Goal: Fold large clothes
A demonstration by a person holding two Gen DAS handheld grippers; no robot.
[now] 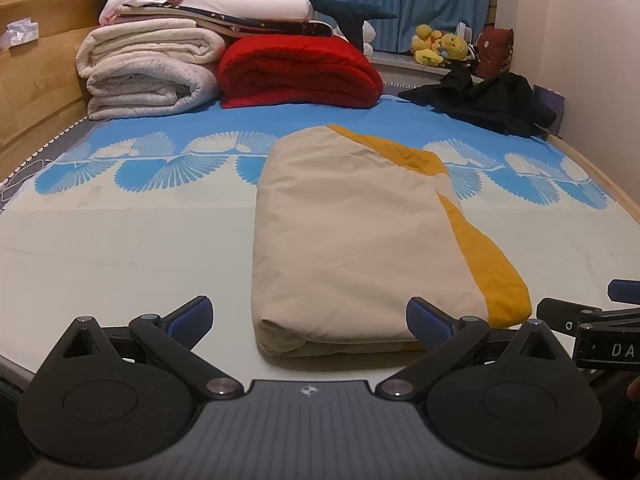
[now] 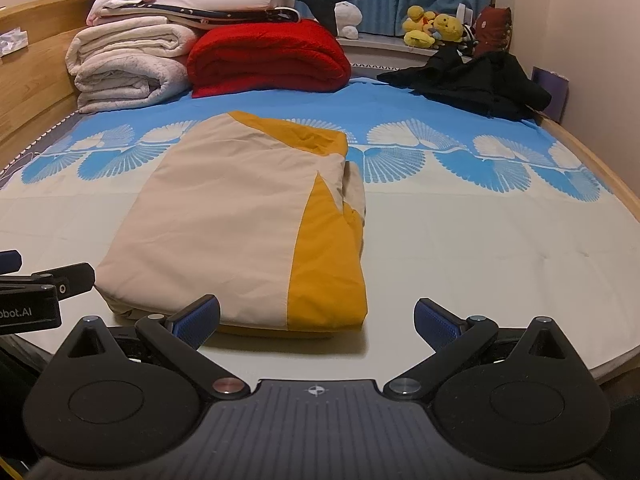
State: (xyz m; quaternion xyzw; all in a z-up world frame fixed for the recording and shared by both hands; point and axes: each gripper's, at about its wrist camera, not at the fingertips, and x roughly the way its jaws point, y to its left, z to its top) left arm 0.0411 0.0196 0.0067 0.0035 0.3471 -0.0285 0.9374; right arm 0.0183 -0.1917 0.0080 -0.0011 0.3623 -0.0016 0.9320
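Observation:
A beige garment with a mustard-yellow panel lies folded into a neat rectangle on the bed, yellow strip along its right side. In the right wrist view the same folded garment sits left of centre. My left gripper is open at the garment's near edge, fingers spread wide and holding nothing. My right gripper is open too, its left pad just in front of the near hem, nothing between the pads. Each gripper shows at the edge of the other's view.
Folded white blankets and a red blanket are stacked at the head of the bed by the wooden headboard. A heap of black clothes lies at the far right. Plush toys sit on the sill under blue curtains.

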